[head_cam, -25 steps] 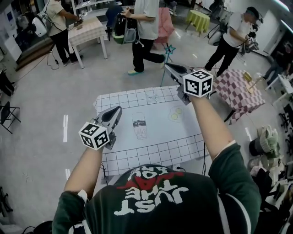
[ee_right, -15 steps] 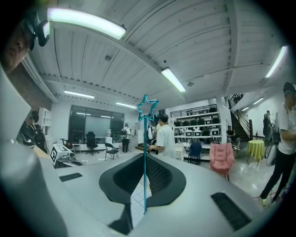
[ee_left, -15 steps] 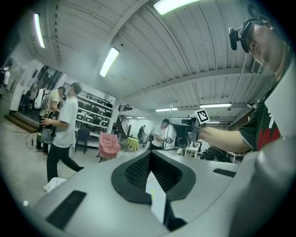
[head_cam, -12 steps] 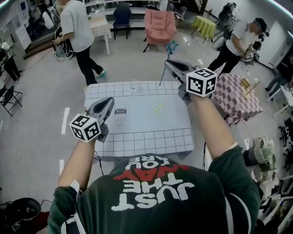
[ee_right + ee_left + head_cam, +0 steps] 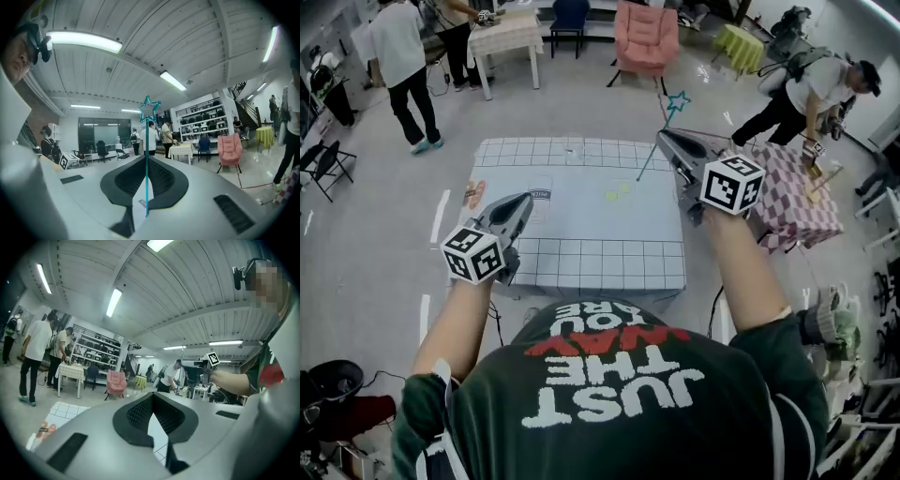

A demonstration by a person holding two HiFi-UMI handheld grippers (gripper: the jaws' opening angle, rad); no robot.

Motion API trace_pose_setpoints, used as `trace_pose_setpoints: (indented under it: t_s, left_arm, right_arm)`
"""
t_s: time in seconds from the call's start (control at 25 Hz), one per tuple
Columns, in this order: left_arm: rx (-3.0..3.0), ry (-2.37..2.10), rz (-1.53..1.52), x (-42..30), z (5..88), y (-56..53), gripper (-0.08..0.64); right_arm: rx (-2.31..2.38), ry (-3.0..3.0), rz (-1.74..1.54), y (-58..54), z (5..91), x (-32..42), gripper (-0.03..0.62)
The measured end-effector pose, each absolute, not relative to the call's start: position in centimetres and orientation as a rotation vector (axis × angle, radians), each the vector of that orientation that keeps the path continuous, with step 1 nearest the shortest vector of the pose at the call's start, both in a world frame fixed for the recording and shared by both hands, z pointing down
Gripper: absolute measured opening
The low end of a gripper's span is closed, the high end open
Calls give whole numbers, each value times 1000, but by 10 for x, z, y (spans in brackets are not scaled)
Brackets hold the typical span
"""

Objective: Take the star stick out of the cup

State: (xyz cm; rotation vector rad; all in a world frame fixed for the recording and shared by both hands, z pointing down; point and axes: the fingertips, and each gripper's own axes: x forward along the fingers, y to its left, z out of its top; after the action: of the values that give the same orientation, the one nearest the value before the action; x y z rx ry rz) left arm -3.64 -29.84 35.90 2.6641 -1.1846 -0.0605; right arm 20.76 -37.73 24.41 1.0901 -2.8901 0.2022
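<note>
The star stick (image 5: 661, 136) is a thin teal rod with a star outline on top. It is lifted clear above the far right of the white grid-cloth table (image 5: 581, 267). My right gripper (image 5: 664, 141) is shut on its lower part. In the right gripper view the stick (image 5: 146, 140) stands upright between the closed pads of the right gripper (image 5: 146, 171). A faint clear cup (image 5: 573, 148) seems to stand near the table's far edge. My left gripper (image 5: 524, 201) hovers over the table's left side, with nothing in it. In the left gripper view the left gripper (image 5: 153, 401) is shut.
A milk-carton print (image 5: 539, 197) and a yellow print (image 5: 617, 192) mark the cloth. A purple checked table (image 5: 797, 202) stands close on the right, with a person (image 5: 806, 89) beyond it. At the back are a pink armchair (image 5: 647, 37) and another person (image 5: 398, 56).
The head view has swung, so the table sits further left and the people behind have shifted. My right gripper still holds the star stick aloft, now slightly lower and further right. The left gripper has hardly moved.
</note>
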Motion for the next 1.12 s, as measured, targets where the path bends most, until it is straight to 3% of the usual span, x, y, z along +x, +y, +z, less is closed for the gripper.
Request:
trace_pose_setpoints:
  t_s: [0.6, 1.12]
  left_arm:
    - [2596, -1081, -11, -84, 429, -290, 9]
    - [2505, -977, 72, -132, 513, -292, 9]
  right_arm:
    - [1157, -2821, 453, -350, 322, 165, 43]
    - [1242, -2728, 896, -347, 441, 124, 43]
